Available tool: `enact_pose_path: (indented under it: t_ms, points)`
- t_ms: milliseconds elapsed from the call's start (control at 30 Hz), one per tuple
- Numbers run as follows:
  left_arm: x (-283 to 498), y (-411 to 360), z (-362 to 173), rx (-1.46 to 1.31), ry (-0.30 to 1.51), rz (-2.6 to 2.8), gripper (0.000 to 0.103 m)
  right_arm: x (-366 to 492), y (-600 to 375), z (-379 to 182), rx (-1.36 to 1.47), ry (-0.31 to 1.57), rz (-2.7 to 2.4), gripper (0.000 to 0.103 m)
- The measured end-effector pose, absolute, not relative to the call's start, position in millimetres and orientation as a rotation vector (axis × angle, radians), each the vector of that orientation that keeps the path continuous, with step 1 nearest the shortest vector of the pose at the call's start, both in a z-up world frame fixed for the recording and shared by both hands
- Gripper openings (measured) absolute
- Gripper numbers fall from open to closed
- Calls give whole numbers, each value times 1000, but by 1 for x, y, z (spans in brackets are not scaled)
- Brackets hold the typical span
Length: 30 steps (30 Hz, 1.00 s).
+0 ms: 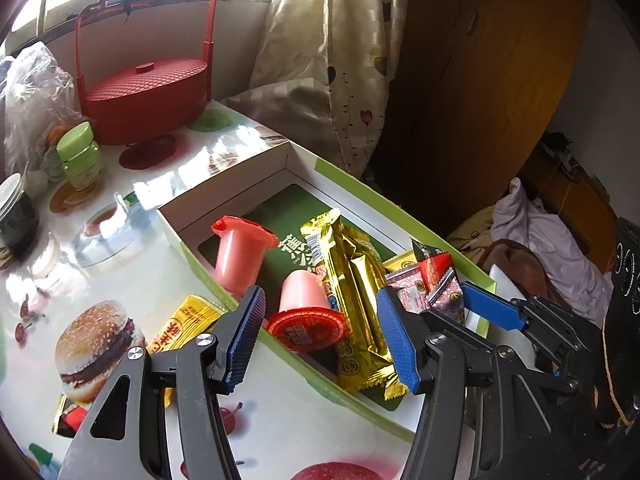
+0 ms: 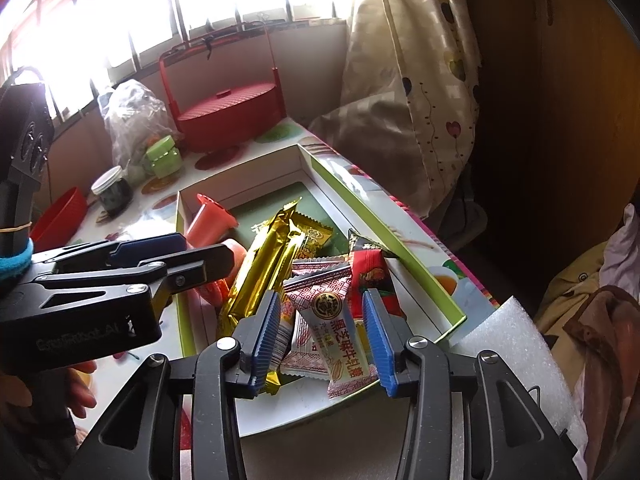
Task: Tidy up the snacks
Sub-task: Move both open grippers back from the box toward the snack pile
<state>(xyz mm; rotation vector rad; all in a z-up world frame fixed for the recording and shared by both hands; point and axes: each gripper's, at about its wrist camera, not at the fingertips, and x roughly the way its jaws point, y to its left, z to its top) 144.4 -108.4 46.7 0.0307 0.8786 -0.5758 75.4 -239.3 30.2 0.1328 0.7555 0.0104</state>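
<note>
A table with a printed fruit-and-burger cloth [image 1: 120,264] is seen from above, with a shallow white box with green edges [image 1: 224,196] lying on it. The left gripper [image 1: 320,340] is held over the near end of the box, its blue jaws spread apart with nothing pinched. Left of its left jaw, outside the box, a yellow snack packet [image 1: 188,320] is left on the cloth. Between the jaws, a pink jelly cup with a red lid [image 1: 304,312] is lying on its side in the box, and a second pink cup [image 1: 240,252] is tipped over just beyond the left jaw. A long gold-wrapped bar [image 1: 356,304] is lying between the jaws, against the right one. The right gripper [image 2: 320,336] is held over the box's near right corner, its jaws parted; a white-and-red patterned candy wrapper [image 2: 332,320] is lying loose between them, not pressed by either pad. A red triangular packet [image 2: 372,268] is seen just beyond the right jaw.
</note>
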Motion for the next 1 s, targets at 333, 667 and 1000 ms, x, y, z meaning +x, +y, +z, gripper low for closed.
enact_pose_path:
  t_ms: [333, 667, 1000]
  points:
    - [133, -96, 55, 36, 846, -549, 59, 69, -237, 36, 141, 743, 9, 46]
    - [113, -74, 55, 25, 818, -493, 59, 62, -225, 42, 129, 716, 14, 46]
    - [101, -44, 52, 4, 809, -422, 59, 62, -206, 47, 120, 698, 60, 46]
